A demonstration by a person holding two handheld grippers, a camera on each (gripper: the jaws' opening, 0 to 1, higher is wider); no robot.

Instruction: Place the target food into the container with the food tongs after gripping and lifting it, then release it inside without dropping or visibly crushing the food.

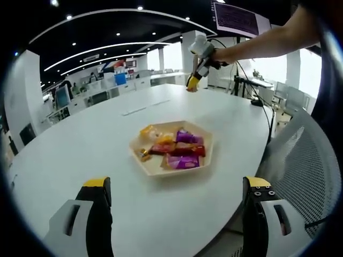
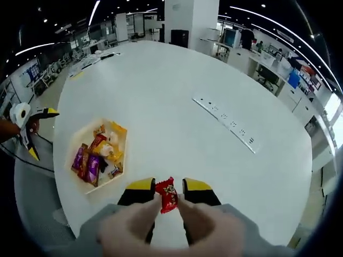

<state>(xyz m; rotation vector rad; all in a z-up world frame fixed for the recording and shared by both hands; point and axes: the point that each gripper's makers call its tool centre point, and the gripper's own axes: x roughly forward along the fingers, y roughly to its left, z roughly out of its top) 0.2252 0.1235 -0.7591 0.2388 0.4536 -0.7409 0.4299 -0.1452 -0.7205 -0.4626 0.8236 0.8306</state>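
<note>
Two yellow-tipped jaws of my left gripper stand spread wide in the left gripper view, nothing between them. Ahead of them on the white table sits the tan hexagonal tray with wrapped snacks. Beyond it, my right gripper hangs above the table.

In the right gripper view, my right gripper pinches a red wrapped candy between its jaws. The tray lies to their left, my left gripper further left.
</note>
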